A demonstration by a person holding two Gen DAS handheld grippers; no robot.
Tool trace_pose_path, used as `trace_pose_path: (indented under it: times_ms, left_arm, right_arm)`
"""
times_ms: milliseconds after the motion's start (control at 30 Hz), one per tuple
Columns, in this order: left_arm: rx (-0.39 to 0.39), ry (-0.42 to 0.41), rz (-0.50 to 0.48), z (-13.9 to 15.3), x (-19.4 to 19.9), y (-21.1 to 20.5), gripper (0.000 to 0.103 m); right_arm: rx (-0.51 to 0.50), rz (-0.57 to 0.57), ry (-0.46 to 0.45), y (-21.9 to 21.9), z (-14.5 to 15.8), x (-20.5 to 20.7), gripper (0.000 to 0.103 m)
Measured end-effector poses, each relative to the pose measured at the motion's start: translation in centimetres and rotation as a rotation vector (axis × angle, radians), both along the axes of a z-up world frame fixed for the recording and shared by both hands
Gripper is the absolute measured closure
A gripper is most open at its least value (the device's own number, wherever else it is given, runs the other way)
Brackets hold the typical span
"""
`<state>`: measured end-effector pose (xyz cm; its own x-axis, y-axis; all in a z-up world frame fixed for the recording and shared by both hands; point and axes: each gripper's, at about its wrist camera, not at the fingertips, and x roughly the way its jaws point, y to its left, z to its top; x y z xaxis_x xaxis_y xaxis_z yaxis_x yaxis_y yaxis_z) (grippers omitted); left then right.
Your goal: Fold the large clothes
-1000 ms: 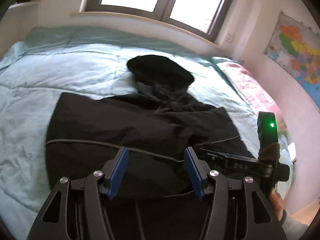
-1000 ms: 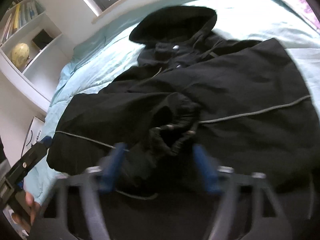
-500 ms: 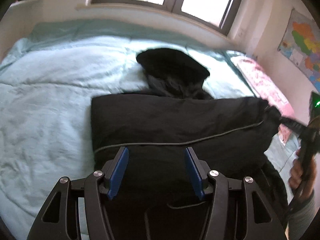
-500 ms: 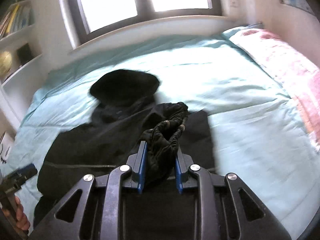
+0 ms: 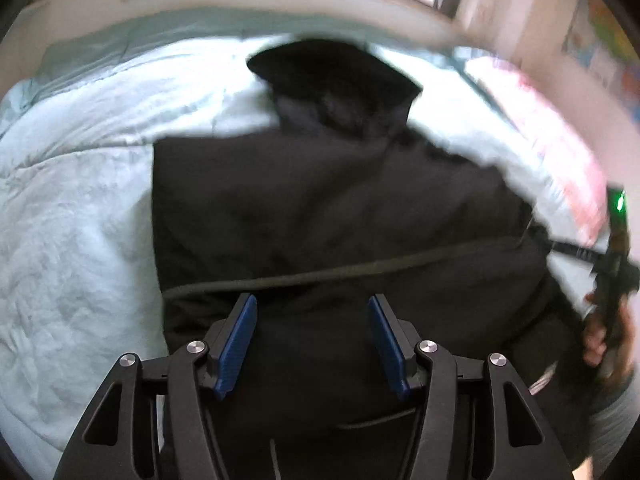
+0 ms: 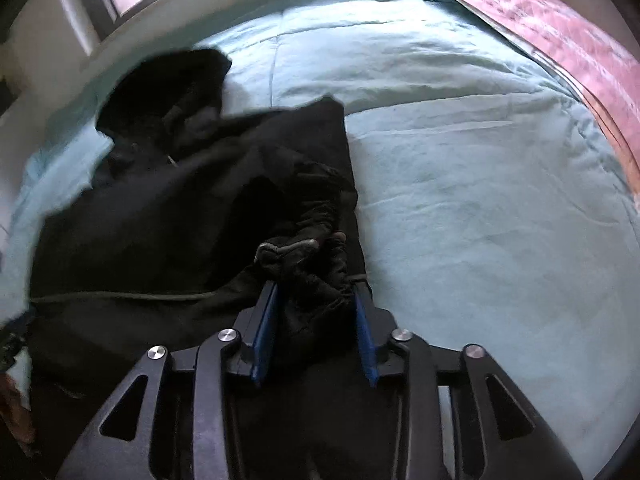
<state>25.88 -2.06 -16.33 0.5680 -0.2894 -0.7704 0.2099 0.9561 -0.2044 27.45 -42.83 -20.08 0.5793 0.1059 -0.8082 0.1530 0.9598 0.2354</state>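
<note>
Black jacket [image 5: 340,208] covers the quilt [image 5: 72,216]; pink blanket [image 6: 568,36] lies beside it.

Right gripper [image 6: 316,322] clamped on the black jacket's bunched cuff [image 6: 308,264], above the teal quilt [image 6: 480,184].

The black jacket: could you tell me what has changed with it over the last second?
The right tool closed on the sleeve cuff and drew it toward the black jacket's right edge, leaving the body a neater block. The left tool stayed open, hovering over the hem. The hood kept its place on the bedspread.
</note>
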Motion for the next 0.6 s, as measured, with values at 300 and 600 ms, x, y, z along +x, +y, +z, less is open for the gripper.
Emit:
trace_pose_path:
  times_ms: [300, 600]
  left_arm:
    - [-0.011, 0.085, 0.120, -1.5, 6.6, 0.3, 0.043]
    - [0.101, 0.081, 0.119, -4.5, 7.2, 0.3, 0.043]
  right_arm:
    - [-0.170, 0.232, -0.167, 11.2, 6.6, 2.1, 0.028]
    - [-0.168, 0.252, 0.043, 13.6, -3.2, 7.4, 0.027]
